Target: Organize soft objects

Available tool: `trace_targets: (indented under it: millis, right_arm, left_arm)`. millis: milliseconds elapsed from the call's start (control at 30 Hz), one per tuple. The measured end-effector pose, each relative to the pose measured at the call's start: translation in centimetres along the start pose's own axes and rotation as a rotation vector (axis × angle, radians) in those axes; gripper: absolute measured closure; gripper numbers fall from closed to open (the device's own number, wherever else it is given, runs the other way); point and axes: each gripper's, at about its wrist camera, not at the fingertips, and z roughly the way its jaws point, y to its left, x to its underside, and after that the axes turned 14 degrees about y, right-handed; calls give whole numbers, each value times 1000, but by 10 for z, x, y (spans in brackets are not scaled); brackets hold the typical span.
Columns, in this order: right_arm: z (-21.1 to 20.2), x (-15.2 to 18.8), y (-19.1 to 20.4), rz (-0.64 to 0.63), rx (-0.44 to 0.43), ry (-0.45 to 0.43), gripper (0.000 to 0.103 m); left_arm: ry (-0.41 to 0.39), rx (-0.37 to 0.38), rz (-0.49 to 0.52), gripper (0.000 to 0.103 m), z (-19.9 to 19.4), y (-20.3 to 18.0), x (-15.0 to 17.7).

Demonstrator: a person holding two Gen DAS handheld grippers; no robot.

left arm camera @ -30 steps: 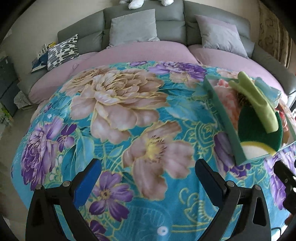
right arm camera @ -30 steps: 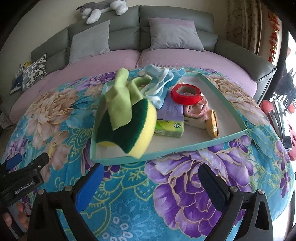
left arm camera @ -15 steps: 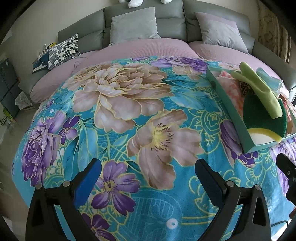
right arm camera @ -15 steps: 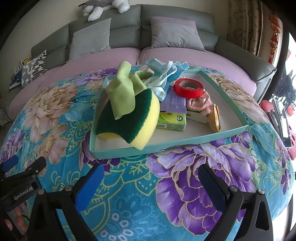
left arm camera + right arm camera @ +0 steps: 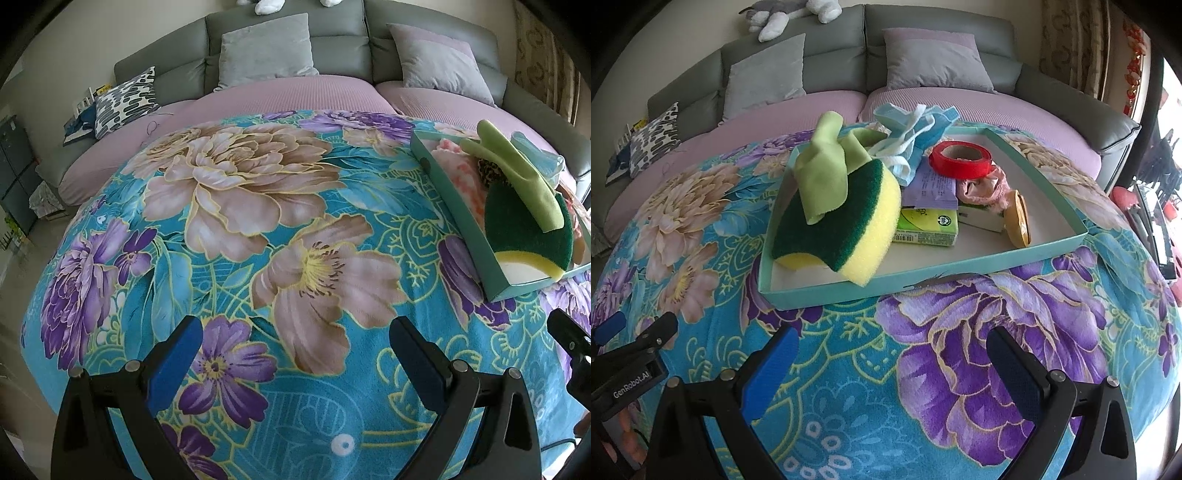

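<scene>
1. Leaning against the left wall of a shallow teal tray [image 5: 1015, 258], a yellow sponge with a dark green scouring face [image 5: 849, 221] has a light green cloth [image 5: 823, 173] draped over its top; the sponge's lower corner hangs over the tray's front rim.
2. Behind the sponge, a tangle of pale blue and white fabric [image 5: 912, 125] rises above the tray's far edge.
3. To the right lie a purple packet [image 5: 932, 186] on a green tissue pack [image 5: 929, 227], a red tape roll [image 5: 962, 158] resting on the pile, a crumpled pink cloth [image 5: 982, 186], and a tan tape roll [image 5: 1017, 223] standing on edge against a white box.
4. The tray sits on a bench covered by a turquoise floral blanket [image 5: 258, 206]; in the left wrist view it lies at the far right, with something leopard-patterned in it that is too hidden to name.
5. The right tongs [image 5: 892, 363] hover over the blanket just in front of the tray, jaws wide apart and empty.
6. The left tongs [image 5: 295, 349] hang over bare blanket well to the left of the tray, also spread wide with nothing between them.
7. Beyond the bench stands a grey sofa [image 5: 923, 29] with lilac seat covers, grey cushions [image 5: 264, 48], a patterned cushion [image 5: 125, 98] and a plush toy [image 5: 790, 13] on its back.
</scene>
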Motion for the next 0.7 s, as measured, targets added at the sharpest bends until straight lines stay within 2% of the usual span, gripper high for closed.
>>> trace_targets:
  millis: [700]
  right_arm:
    - [0,0,0,2,-1,5,0]
  left_arm:
    - [-33,-24,25,2,-7,-5,2]
